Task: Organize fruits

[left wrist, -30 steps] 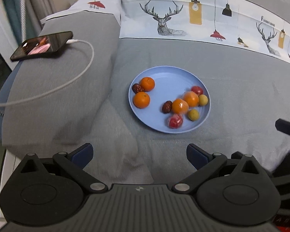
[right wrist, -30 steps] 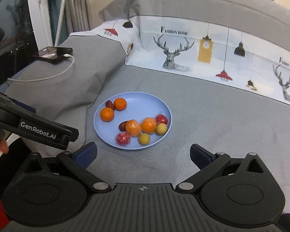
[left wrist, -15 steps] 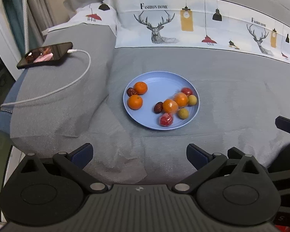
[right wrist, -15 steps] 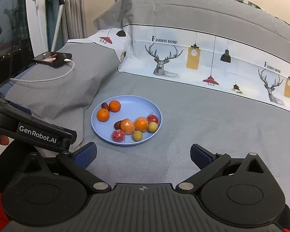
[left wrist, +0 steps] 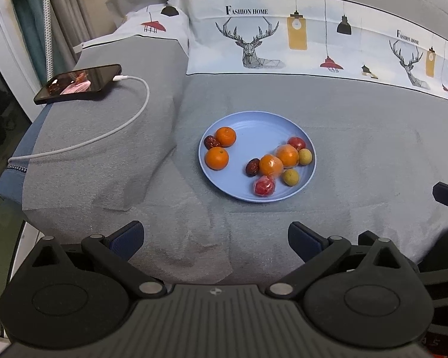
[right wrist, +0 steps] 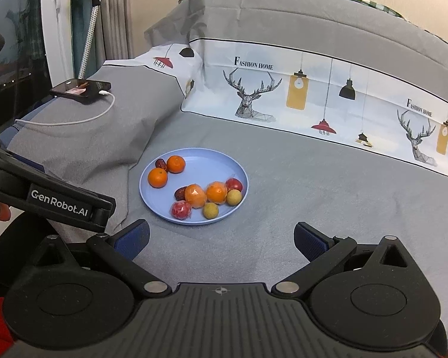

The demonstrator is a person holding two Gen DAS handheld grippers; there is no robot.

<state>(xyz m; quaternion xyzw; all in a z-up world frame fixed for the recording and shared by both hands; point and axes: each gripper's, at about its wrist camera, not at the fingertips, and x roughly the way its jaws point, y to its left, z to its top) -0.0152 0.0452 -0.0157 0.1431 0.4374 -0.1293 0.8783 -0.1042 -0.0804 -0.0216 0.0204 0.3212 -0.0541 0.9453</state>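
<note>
A bed covered in a grey sheet (left wrist: 358, 155) carries a round light-blue plate (left wrist: 262, 125) lying flat near its middle, with a band of white fabric printed with deer heads and hanging lamps (left wrist: 298, 38) running across behind it. To the plate's left, well apart from it, a grey pillow (left wrist: 98, 155) rests on the bed, bearing a black smartphone (left wrist: 77, 83) with its screen lit and a white charging cable (left wrist: 116, 128) plugged into it.

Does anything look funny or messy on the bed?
Nothing is spilled or broken. All the fruit sits on the blue plate, but mixed up: some oranges and a red fruit are in clear wrappers. A phone lies charging on the folded blanket nearby.
</note>
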